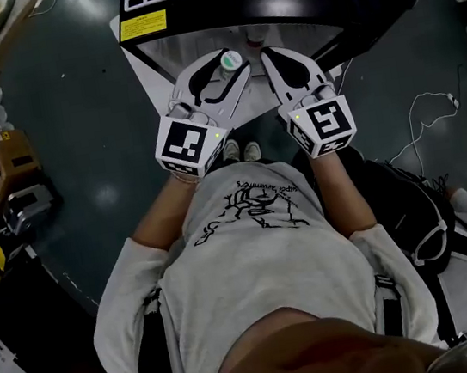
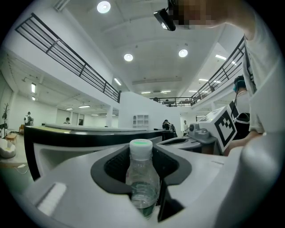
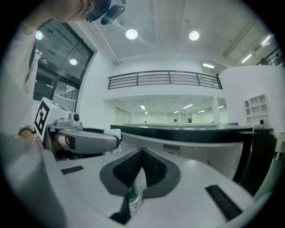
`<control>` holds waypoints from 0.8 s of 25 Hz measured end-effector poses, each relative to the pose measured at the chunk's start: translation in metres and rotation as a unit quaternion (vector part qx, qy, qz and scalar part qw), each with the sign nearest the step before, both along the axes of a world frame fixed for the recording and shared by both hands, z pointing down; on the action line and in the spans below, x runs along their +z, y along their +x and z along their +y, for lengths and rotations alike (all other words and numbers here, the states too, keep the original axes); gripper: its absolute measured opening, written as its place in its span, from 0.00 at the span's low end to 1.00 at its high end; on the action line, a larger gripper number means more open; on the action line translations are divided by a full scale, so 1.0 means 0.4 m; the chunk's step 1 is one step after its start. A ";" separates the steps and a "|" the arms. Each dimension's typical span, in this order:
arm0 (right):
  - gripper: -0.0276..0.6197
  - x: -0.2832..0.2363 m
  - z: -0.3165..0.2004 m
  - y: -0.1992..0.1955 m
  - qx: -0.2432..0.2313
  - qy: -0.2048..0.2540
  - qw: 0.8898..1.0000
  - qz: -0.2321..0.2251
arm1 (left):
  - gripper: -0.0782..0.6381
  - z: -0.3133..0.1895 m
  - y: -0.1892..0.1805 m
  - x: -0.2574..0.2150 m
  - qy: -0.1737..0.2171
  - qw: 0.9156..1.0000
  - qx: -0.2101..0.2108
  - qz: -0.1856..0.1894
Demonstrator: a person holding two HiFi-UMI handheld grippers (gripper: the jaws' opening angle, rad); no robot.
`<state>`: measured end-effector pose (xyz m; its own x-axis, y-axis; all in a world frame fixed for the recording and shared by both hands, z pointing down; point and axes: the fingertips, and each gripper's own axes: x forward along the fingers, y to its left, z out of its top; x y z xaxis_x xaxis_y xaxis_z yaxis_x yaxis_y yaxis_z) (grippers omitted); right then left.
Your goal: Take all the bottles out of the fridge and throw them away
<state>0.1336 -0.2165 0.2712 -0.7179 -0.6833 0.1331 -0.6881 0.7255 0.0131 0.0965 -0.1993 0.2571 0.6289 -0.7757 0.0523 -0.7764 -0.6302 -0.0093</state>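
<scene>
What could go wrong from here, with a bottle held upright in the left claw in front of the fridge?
1. The left claw grips the clear bottle by its body alone, so it may slip or tilt while carried.
2. The shut right claw sits close beside it, and a bump could knock the bottle loose.
3. A white cable trails on the floor to the right, a trip hazard when walking away.

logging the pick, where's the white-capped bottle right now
In the head view's top centre, the bottle is clamped upright in the left gripper, just left of the right gripper, close to the fridge.
</scene>
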 end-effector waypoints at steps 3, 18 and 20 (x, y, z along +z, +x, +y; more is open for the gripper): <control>0.05 -0.021 0.020 0.000 -0.004 0.001 1.000 0.000 | 0.33 0.018 -0.004 -0.018 0.001 1.000 0.000 0.000; 0.05 -0.096 0.080 0.019 -0.018 0.007 1.000 -0.001 | 0.33 0.089 -0.022 -0.075 0.003 1.000 -0.013 0.010; 0.05 -0.098 0.081 0.018 -0.021 0.008 1.000 -0.002 | 0.33 0.089 -0.021 -0.075 0.002 1.000 -0.013 0.012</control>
<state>0.1407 -0.1842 0.2318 -0.7465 -0.6547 0.1188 -0.6572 0.7534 0.0218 0.0881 -0.1635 0.2272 0.6096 -0.7920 0.0345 -0.7926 -0.6097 0.0066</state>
